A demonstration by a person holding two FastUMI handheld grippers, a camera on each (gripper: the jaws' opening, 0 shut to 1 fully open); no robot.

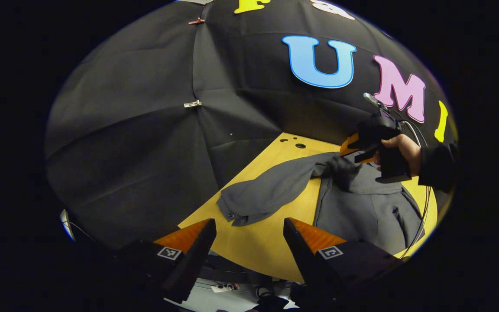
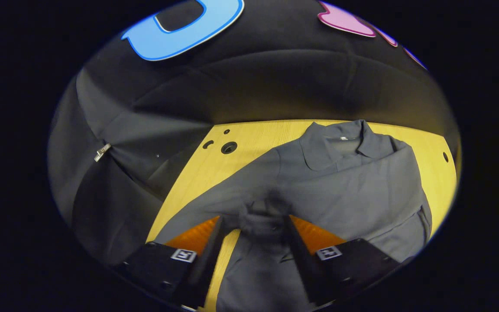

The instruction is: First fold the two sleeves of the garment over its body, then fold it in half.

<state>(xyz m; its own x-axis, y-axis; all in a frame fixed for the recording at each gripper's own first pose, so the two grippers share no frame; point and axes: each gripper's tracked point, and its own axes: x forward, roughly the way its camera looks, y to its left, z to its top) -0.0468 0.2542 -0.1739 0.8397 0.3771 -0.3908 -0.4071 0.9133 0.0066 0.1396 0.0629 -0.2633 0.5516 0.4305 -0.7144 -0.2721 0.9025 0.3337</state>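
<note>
On yellow wooden tabletop (image 2: 197, 173), lies dark grey collared cloth jacket (image 2: 353, 182); right claw (image 2: 254, 225) pinching bunched sleeve fabric over body; left claw (image 1: 249, 229) wide open, empty, above near edge.

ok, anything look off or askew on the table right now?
Nothing damaged or spilled. The grey garment lies on the wooden table with one sleeve splayed out sideways, rumpled, not yet folded over the body. The right gripper has cloth bunched between its jaws. The left gripper hangs open.

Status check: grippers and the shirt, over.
Left gripper open, off the shirt. Right gripper bunching cloth between its fingers at the sleeve. Sleeve unfolded on table. Nothing blocking.
</note>
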